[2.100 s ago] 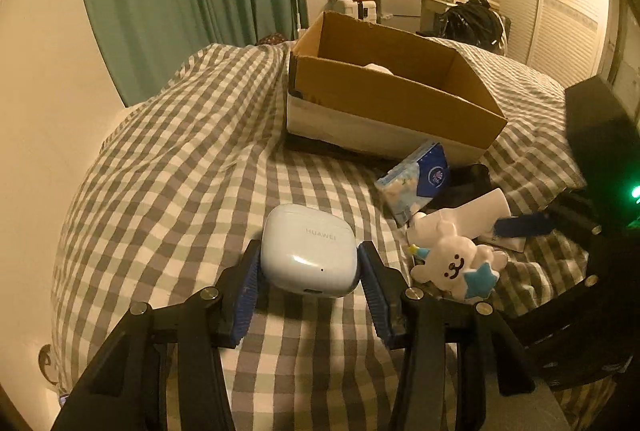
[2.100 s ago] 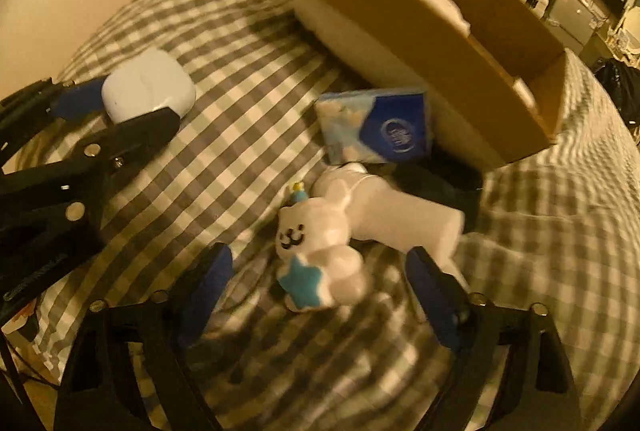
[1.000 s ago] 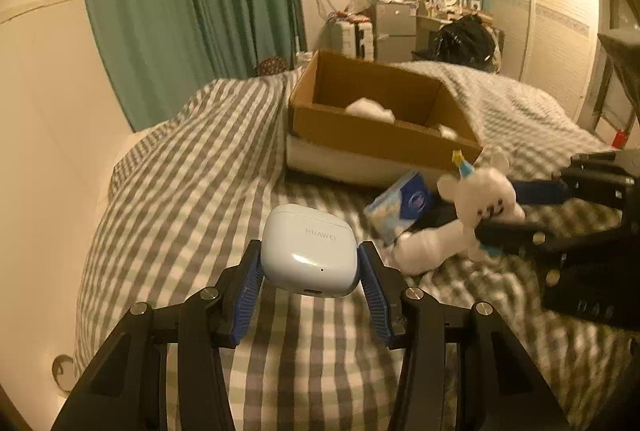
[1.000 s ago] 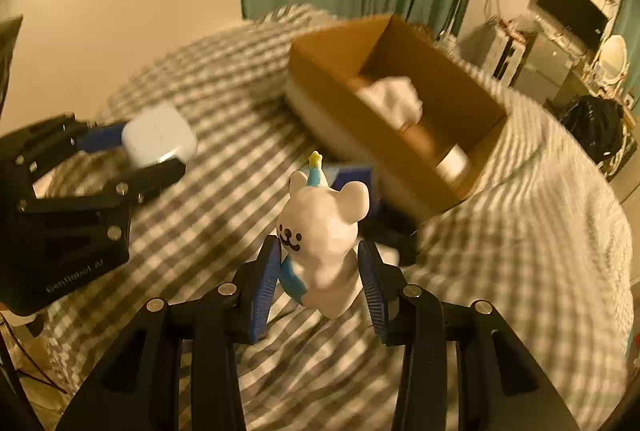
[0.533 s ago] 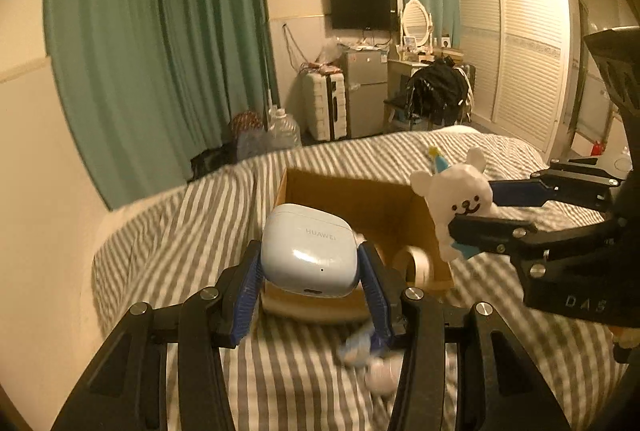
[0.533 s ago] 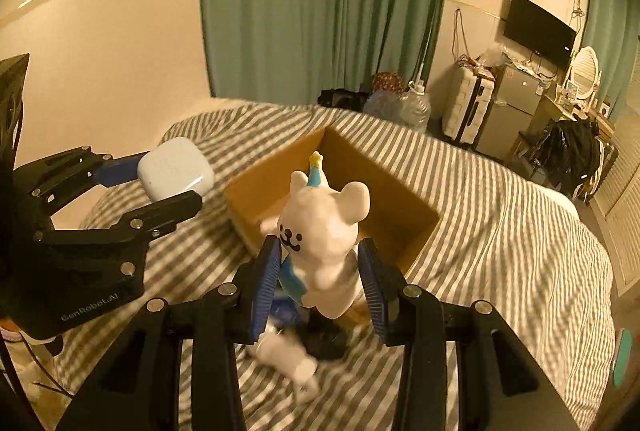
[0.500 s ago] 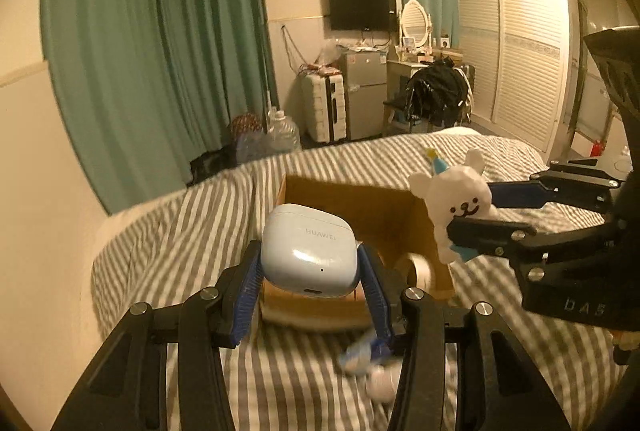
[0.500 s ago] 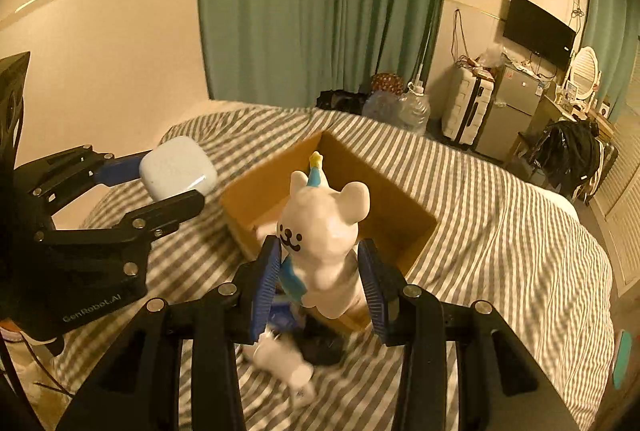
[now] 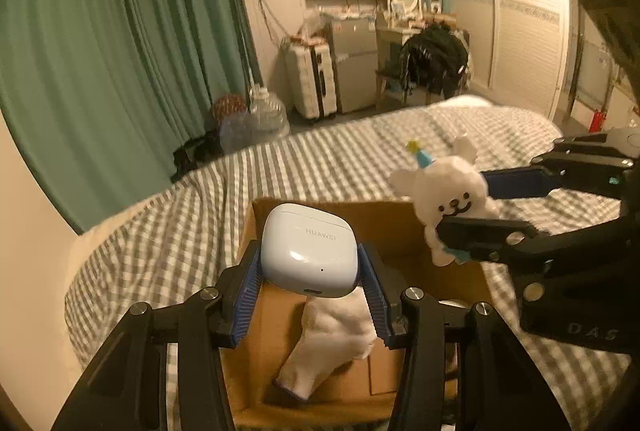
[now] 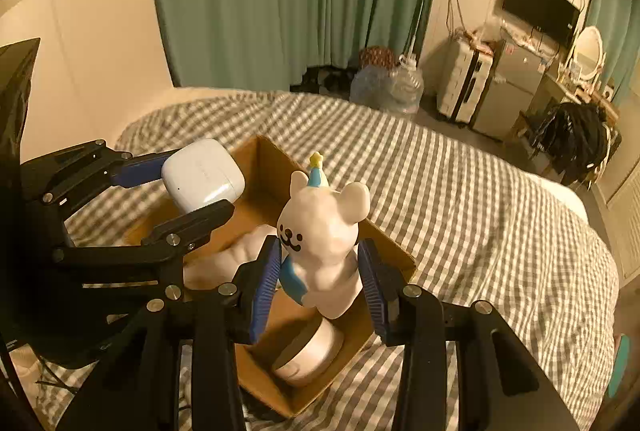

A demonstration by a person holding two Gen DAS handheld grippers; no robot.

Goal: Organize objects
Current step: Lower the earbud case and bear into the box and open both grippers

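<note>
My left gripper [image 9: 310, 289] is shut on a white Huawei earbud case [image 9: 308, 255] and holds it above the left part of an open cardboard box [image 9: 400, 223]. My right gripper [image 10: 320, 289] is shut on a white toy bear [image 10: 322, 235] with a blue party hat, held above the box's right part [image 10: 388, 243]. Each gripper shows in the other's view: the case [image 10: 202, 175] at left, the bear [image 9: 448, 201] at right. Inside the box lie a white fluffy item [image 9: 332, 343] and a white round container [image 10: 310, 349].
The box sits on a bed with a grey-and-white checked cover [image 10: 480, 191]. Green curtains [image 9: 120, 71] hang behind. Water bottles [image 10: 386, 85], suitcases [image 9: 314, 79], a small fridge and a chair with black clothes [image 9: 434, 59] stand beyond the bed.
Both grippers have moved forward and now hang over the box, looking down into it. The case and the bear stay gripped. The items on the cover in front of the box are out of view.
</note>
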